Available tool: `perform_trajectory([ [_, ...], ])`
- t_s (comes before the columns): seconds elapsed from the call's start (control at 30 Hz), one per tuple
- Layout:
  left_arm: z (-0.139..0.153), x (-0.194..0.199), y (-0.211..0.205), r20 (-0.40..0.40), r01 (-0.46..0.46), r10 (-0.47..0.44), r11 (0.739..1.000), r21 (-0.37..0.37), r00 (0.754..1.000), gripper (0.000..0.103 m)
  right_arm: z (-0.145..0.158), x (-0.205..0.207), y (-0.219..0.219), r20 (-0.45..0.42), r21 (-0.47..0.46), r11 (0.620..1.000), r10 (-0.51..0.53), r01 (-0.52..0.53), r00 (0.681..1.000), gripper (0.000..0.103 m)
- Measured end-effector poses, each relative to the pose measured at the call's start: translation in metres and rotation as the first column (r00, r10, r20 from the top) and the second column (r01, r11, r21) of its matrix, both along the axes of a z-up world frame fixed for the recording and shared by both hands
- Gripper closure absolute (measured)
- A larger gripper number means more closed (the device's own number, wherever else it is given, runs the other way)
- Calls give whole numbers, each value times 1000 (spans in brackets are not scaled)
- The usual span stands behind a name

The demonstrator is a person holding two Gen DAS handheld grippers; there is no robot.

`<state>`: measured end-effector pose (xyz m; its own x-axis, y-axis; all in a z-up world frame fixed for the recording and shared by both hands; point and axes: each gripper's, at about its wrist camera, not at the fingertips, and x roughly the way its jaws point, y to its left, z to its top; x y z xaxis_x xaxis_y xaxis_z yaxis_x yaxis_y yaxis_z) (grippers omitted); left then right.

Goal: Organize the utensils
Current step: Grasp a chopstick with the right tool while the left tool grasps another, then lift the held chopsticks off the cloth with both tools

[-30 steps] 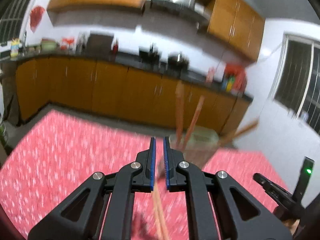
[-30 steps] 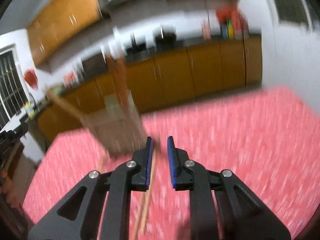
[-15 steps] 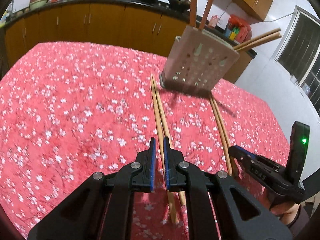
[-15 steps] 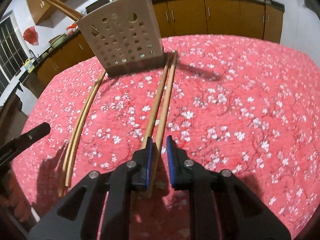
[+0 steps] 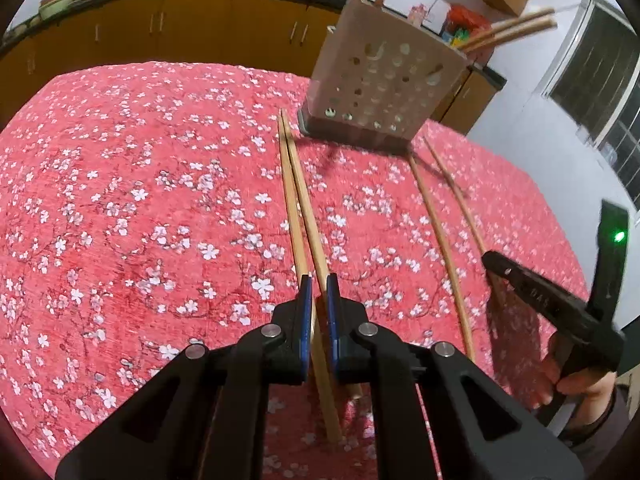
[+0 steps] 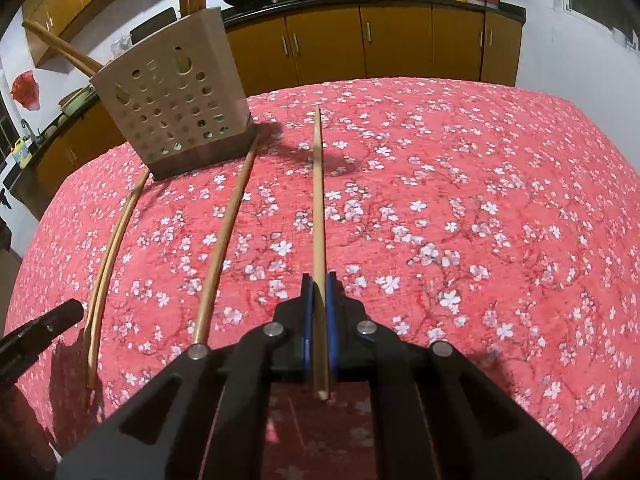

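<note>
Since half a second earlier, the right pair of chopsticks had split: the right gripper (image 6: 319, 282) now pinched one chopstick (image 6: 317, 200), while its partner (image 6: 224, 240) lay apart on the red cloth (image 6: 480, 200).

The left gripper (image 5: 317, 283) stood nearly closed around one stick of the left pair (image 5: 298, 208); whether it truly gripped it I cannot tell.

The picking step seemed in hand. Next would come lifting toward the perforated holder (image 5: 380, 88), whose top was cut off.
</note>
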<state>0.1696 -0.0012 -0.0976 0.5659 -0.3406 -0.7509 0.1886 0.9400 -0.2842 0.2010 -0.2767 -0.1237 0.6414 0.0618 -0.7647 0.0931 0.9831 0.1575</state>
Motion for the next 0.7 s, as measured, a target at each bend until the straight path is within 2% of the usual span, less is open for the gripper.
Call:
perform_trajectory([
  [0.1,-5,1,-7,-7,5,-5,998,67,1000,95,-1,1,1,2,-8,1000,3,-3,1000,95],
  [0.3,-6,5,-10,31,-26,22,988,151,999,95,0,-2,4,-2,-13,999,32,-32,999,94],
  [0.53,-6,31,24,40,-133,128,974,181,991,96,0,4,8,4,-37,998,49,-49,999,95],
  [0.7,-4,42,48,45,-176,171,971,160,984,95,-1,18,6,15,-68,997,40,-39,999,95],
])
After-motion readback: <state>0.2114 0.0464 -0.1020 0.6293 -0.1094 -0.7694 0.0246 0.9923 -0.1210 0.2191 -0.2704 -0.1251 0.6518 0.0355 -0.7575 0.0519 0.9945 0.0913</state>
